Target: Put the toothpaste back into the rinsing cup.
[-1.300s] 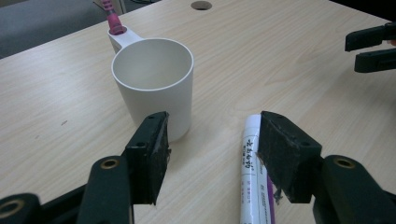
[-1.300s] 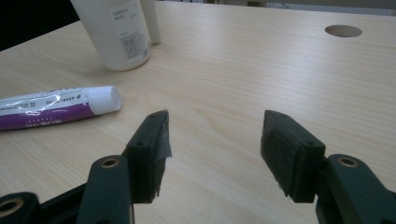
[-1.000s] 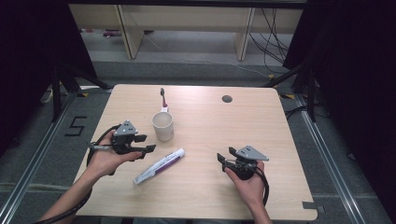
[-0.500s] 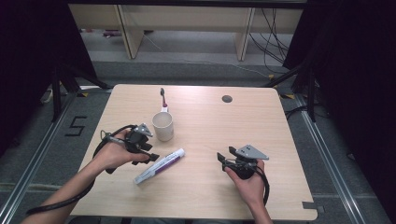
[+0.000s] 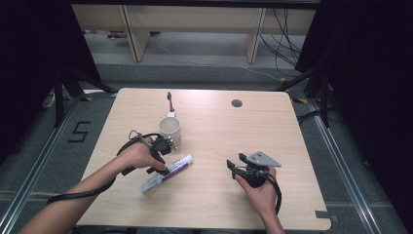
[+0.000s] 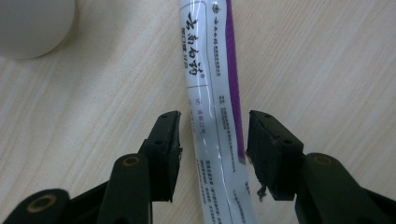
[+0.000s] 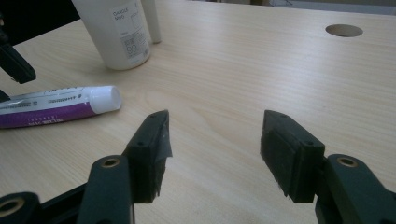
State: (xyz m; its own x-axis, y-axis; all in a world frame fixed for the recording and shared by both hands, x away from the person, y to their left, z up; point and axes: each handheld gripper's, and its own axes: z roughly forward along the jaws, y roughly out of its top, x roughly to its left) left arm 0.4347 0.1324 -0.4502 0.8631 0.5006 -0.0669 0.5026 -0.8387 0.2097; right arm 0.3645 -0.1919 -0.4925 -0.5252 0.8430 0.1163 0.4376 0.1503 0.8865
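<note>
Toothpaste tube [image 6: 215,112], white with a purple stripe, lies flat on the table [image 5: 292,126] near the mug [image 5: 170,130], between the spread jaws of your left gripper [image 6: 214,135], untouched.

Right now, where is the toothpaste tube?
In the high view the toothpaste tube lies flat on the table's left half, just in front of the white cup, with the left gripper's open jaws straddling its middle.
</note>
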